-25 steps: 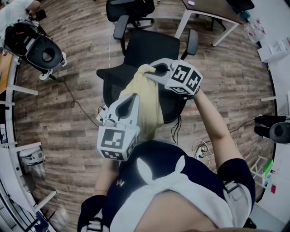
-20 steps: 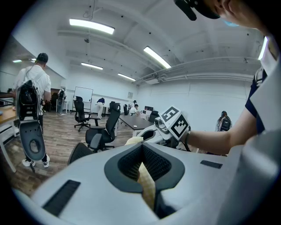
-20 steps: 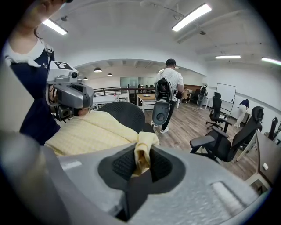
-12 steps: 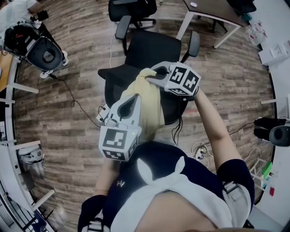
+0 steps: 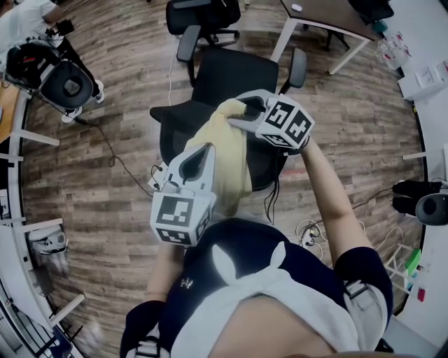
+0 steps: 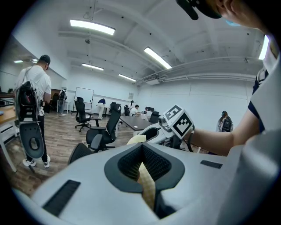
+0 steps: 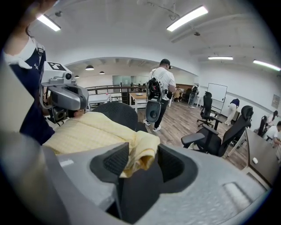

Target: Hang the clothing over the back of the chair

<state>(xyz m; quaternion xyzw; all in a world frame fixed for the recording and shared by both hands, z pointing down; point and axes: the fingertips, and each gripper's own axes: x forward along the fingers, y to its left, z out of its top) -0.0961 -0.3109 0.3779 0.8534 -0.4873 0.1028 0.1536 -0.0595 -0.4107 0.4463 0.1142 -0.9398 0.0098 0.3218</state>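
A pale yellow garment point(image 5: 225, 157) lies draped over the back point(image 5: 269, 164) of a black office chair point(image 5: 231, 73) right below me. My left gripper point(image 5: 201, 152) is shut on the garment's near edge, and a strip of yellow cloth point(image 6: 147, 186) is pinched between its jaws point(image 6: 142, 169). My right gripper point(image 5: 241, 115) is at the far top corner. Its jaws have just been opening. A bunched fold of the garment point(image 7: 140, 154) sits loosely between the parted pads of the right gripper point(image 7: 142, 160), resting on the chair back point(image 7: 116, 114).
A second black chair point(image 5: 203, 14) and a white-legged desk point(image 5: 329, 17) stand beyond. A person with a backpack rig point(image 5: 42, 63) stands at the upper left. Cables point(image 5: 105, 140) trail on the wooden floor. White table legs point(image 5: 28, 140) line the left edge.
The right gripper's jaws have spread apart, and the fold of cloth they pinched now lies loose between them. The left gripper and the garment's hang look unchanged.
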